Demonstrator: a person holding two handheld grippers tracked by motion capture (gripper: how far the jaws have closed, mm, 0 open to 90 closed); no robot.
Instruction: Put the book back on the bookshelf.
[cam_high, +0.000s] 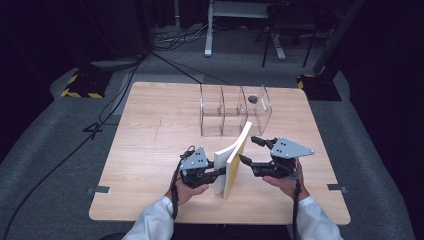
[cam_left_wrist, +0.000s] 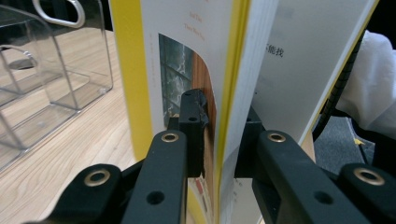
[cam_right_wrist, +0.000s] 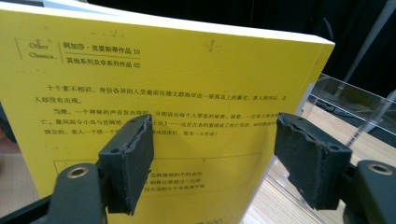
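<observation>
Wooden table; yellow book reads "Other Classics".

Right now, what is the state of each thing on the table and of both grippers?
Yellow book: standing on its edge, front cover peeled open and curving away.
Left gripper: shut on the front cover.
Right gripper: open, jaws facing the back cover, not pressing it.
Clear plastic organizer: upright behind the book, compartments empty.
Wooden table: bare on its left half.
</observation>
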